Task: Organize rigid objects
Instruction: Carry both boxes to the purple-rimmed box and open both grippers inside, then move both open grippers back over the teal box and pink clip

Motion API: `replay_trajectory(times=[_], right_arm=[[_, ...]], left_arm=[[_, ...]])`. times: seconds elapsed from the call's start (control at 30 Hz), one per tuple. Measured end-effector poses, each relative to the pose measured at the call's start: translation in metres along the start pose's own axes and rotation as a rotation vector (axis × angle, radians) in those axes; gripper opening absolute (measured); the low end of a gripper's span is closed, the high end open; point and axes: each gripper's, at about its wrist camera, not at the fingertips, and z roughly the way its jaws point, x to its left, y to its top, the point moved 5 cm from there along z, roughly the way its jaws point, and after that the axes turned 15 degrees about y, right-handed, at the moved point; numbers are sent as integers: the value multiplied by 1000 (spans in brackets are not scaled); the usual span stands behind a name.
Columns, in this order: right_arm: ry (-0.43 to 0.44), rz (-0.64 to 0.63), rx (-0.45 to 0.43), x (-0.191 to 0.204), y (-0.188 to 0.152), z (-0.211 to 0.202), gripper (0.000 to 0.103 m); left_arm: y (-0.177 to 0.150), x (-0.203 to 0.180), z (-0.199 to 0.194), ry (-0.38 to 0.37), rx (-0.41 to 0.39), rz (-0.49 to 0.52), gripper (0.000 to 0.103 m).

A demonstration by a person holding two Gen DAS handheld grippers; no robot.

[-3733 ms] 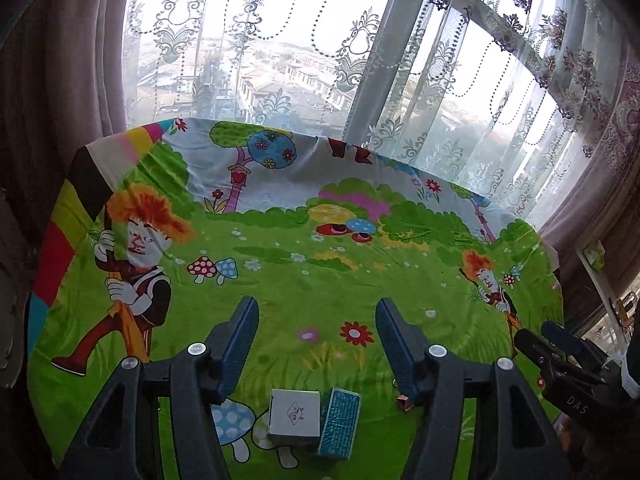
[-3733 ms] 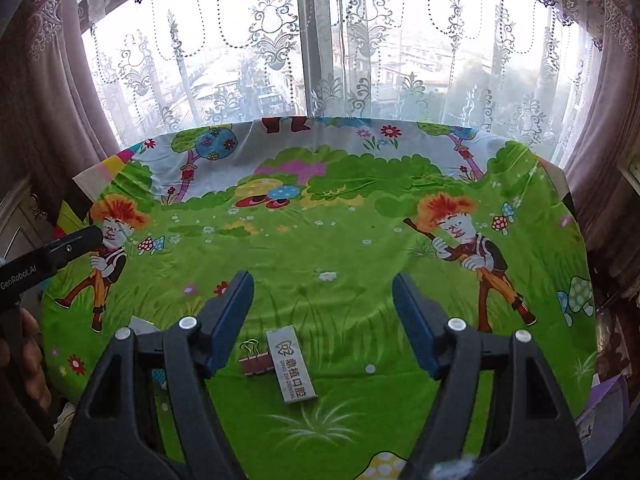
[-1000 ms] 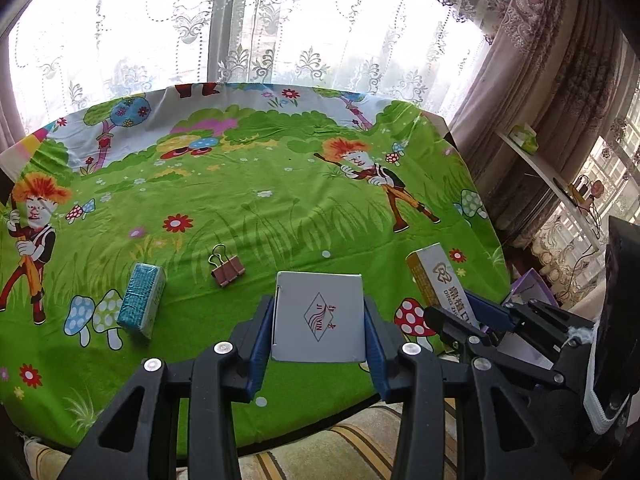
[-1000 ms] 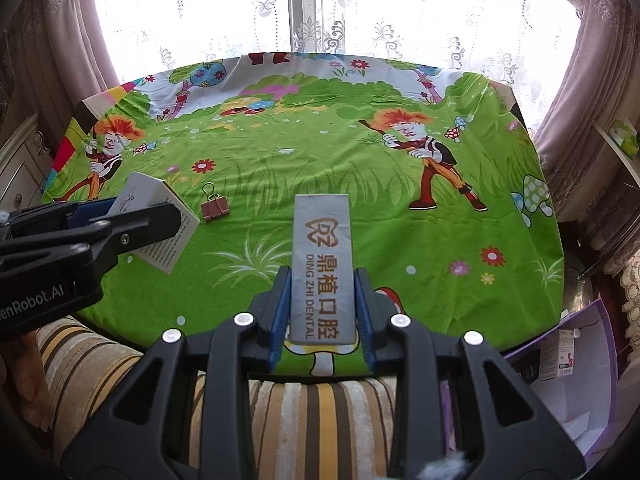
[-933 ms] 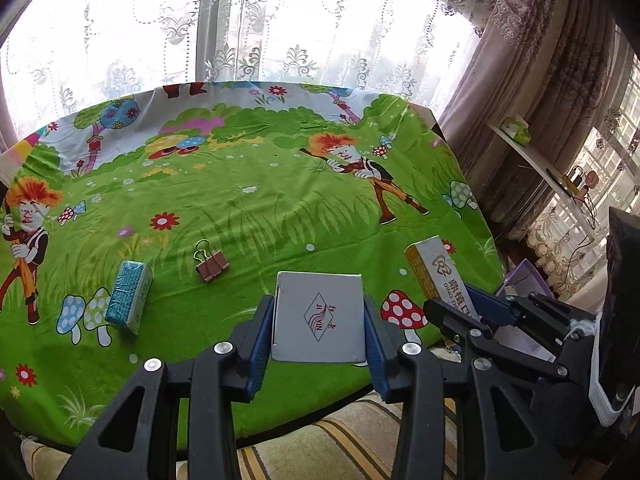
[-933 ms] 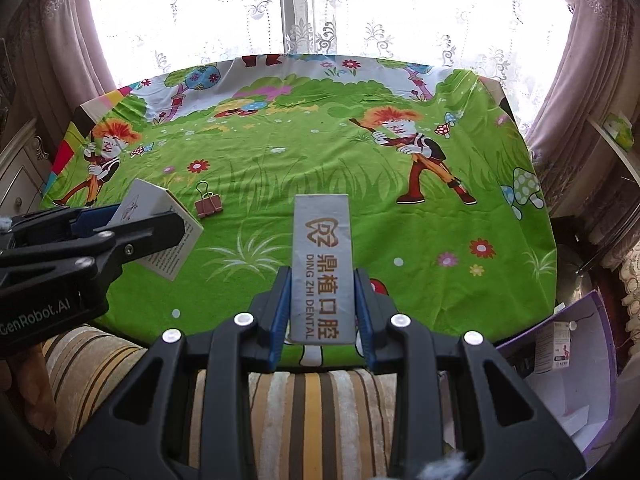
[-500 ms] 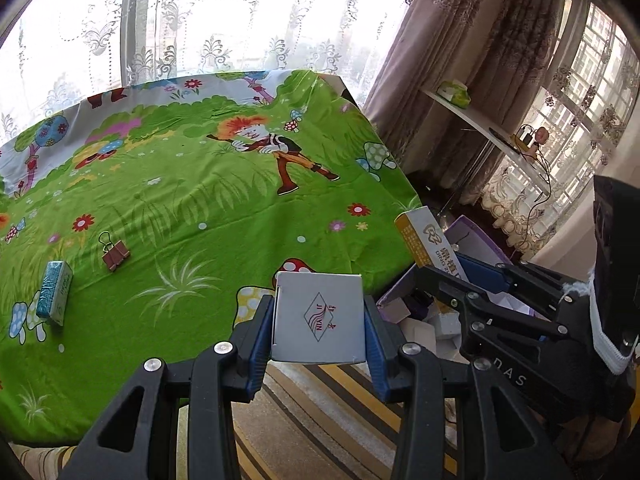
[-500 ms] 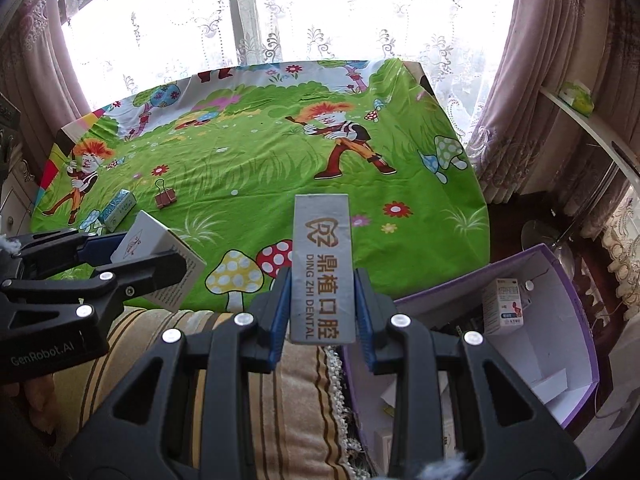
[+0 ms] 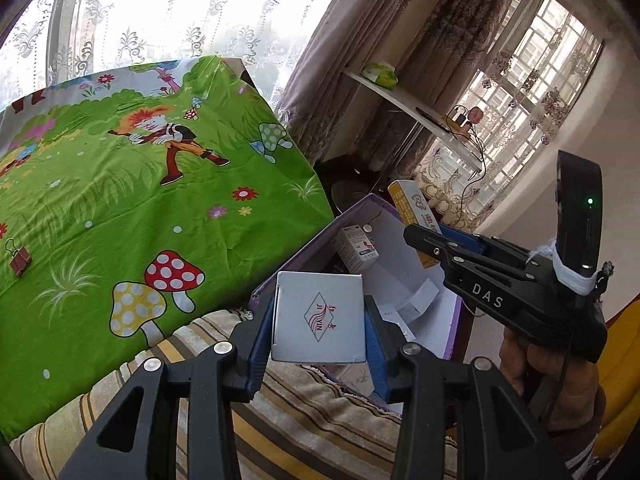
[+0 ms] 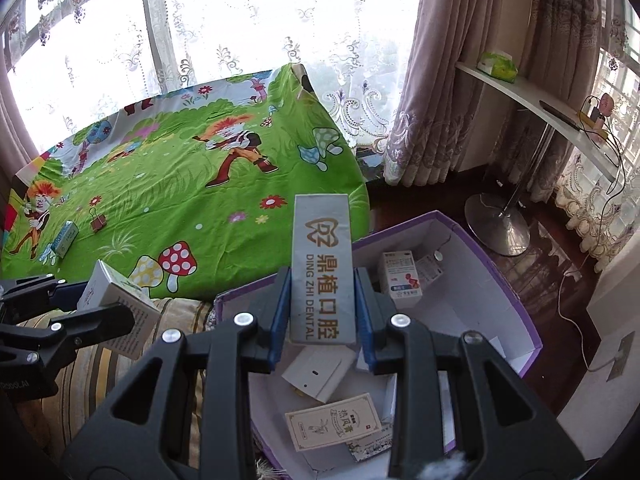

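Jaws above purple bin beside cartoon-print bedspread

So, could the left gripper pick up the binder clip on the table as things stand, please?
Probably not: the left gripper is shut on a white box off the table's edge, so its fingers have no room for the binder clip.

Daylight poured through lace sheers over a wide window, framed by mauve patterned curtains. A white shelf ran along the right wall on a chrome pedestal stand, above dark wooden floor. A second barred window glowed beyond.
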Motion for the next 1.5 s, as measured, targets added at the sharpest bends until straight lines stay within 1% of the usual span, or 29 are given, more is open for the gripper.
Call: replay_trajectory(times=[0.13, 0.2, 0.23, 0.3, 0.4, 0.43, 0.57, 0.73, 0.83, 0.93, 1.13, 1.27, 1.37, 1.4, 1.47, 1.5], right_arm=[[-29, 21, -21, -15, 3, -10, 34], [-42, 32, -31, -20, 4, -14, 35], [-49, 41, -34, -22, 4, -16, 35], [-63, 62, -39, -27, 5, -18, 37], [-68, 84, -47, -32, 7, -20, 48], [-66, 88, -49, -32, 7, -20, 49], [-58, 81, -53, -27, 9, -21, 49], [-61, 41, -43, -13, 12, -20, 49], [-54, 23, -40, -4, 15, -20, 49], [-19, 18, -45, 7, 17, -21, 49], [14, -13, -34, 32, 24, -17, 49], [40, -51, -30, 55, 28, -13, 49], [82, -81, -30, 76, 31, -7, 50], [104, -86, -33, 83, 33, -6, 51], [139, -90, -44, 96, 36, -4, 59], [155, -91, -51, 103, 38, -3, 68]], left_arm=[[3, -16, 4, -57, -1, 21, 43], [3, -25, 3, -102, 0, 43, 44], [2, -29, 3, -103, 0, 57, 46], [2, -32, 2, -104, -9, 66, 57], [3, -29, 0, -105, -16, 54, 57], [4, -27, 0, -106, -16, 48, 57], [5, -18, 0, -100, -13, 13, 57], [8, -9, -5, -74, -42, -2, 57], [11, -1, -11, -45, -71, -5, 57], [14, 8, -18, -12, -101, -8, 57], [20, 33, -28, 51, -145, -27, 57], [26, 59, -36, 148, -181, -47, 57], [30, 83, -40, 218, -194, -82, 57], [31, 91, -40, 234, -188, -97, 57], [32, 106, -39, 268, -166, -124, 57], [32, 114, -39, 296, -155, -137, 57]])
